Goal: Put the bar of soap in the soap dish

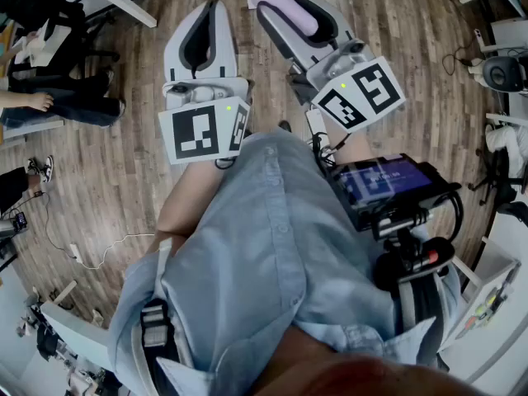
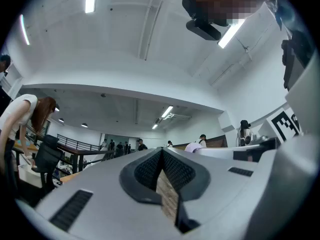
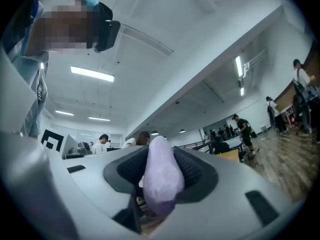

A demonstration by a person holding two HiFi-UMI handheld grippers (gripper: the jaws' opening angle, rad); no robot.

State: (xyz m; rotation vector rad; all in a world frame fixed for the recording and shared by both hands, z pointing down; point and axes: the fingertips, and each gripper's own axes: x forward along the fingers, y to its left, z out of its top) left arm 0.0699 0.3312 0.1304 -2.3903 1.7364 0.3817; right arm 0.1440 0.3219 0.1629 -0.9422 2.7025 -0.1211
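Evidently the right tongs are clenched on the lilac bar of soap, which lies lengthwise between the pads and is held in the air above the wooden floor. The left tongs are pressed together with nothing in them. No soap dish shows in any view. The pickup looks done; finding the dish and setting the soap in it appear to remain.
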